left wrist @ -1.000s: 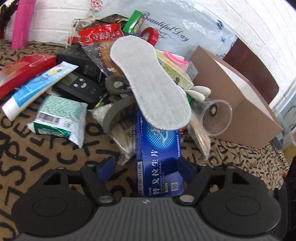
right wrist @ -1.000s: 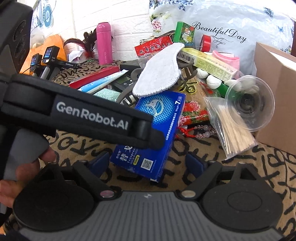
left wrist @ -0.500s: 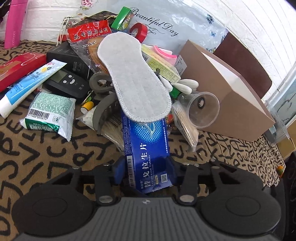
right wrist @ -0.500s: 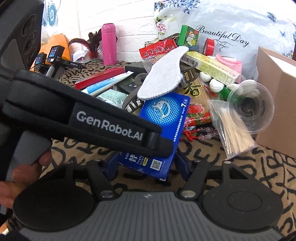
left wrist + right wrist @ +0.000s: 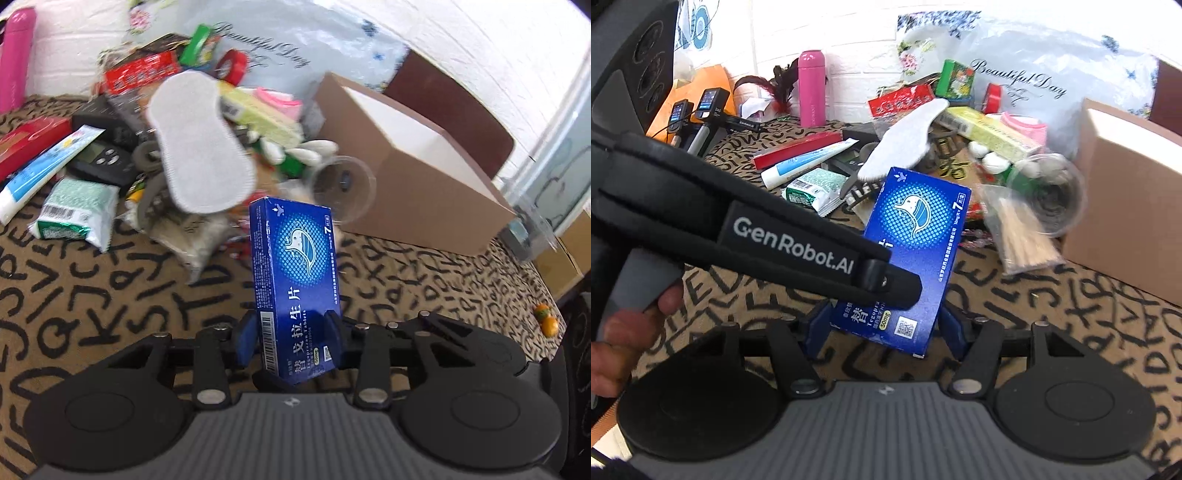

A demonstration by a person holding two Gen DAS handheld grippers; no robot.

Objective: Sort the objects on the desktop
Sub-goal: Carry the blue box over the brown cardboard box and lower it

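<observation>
Left gripper [image 5: 291,332] is clamped on the blue medicine box [image 5: 295,284], blue pads pressed to both long sides near its lower end. Box stands upright in the jaws, lifted off the letter-print cloth [image 5: 110,295], well apart from the pile.

Landmark = cardboard box [image 5: 406,177]. The held blue box is in front of it and to its left. A clear plastic cup [image 5: 341,190] lies on its side touching the carton's left front corner, mouth toward the camera. The white insole [image 5: 199,147] is further left of the carton, resting tilted on top of the pile. A green tissue pack [image 5: 77,210] and a toothpaste tube [image 5: 44,166] sit far left of the carton on the cloth, with a red flat box [image 5: 29,140] just beyond the tube. Red tape roll [image 5: 231,64] and pink bottle [image 5: 14,55] are behind, near the wall. Pile is motion-blurred.

Right wrist view: right gripper [image 5: 882,328] has its blue fingers on either side of the same box [image 5: 908,254]; contact unclear, partly hidden by the left tool's black body [image 5: 738,229], so cannot tell if it's gripping. A bag of wooden sticks [image 5: 1019,236] lies just left of the carton [image 5: 1126,192] here
</observation>
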